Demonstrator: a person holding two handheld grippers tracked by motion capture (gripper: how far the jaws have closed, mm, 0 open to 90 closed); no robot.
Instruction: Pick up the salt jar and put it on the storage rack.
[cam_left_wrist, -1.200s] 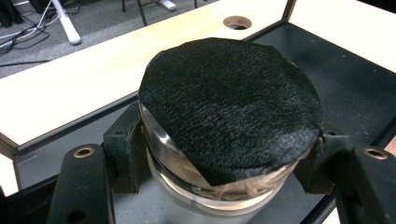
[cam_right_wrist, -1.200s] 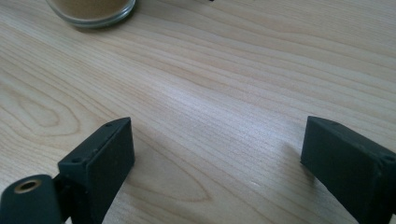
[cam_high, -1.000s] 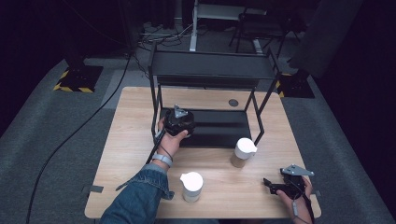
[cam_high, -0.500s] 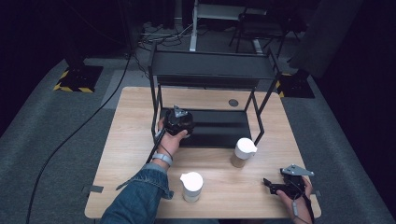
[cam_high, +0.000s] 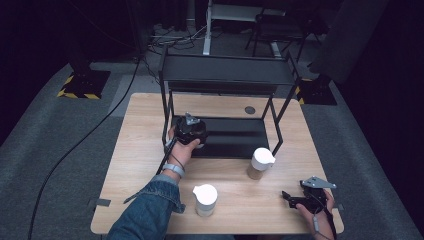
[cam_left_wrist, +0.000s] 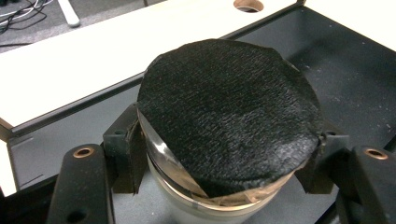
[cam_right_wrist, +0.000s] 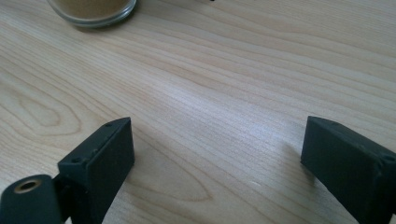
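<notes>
Two grippers: left gripper (cam_high: 191, 129) clenched on black-lidded jar (cam_left_wrist: 229, 126), over the rack's (cam_high: 227, 72) lower shelf. Right gripper (cam_high: 306, 197) released, jaws apart, near the rack, on bare table (cam_right_wrist: 224, 84).

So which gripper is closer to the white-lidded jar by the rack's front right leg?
Right. The right gripper sits open just beyond the jar, toward the table's right corner; the left gripper is farther away, clamping a black-topped jar on the rack.
</notes>
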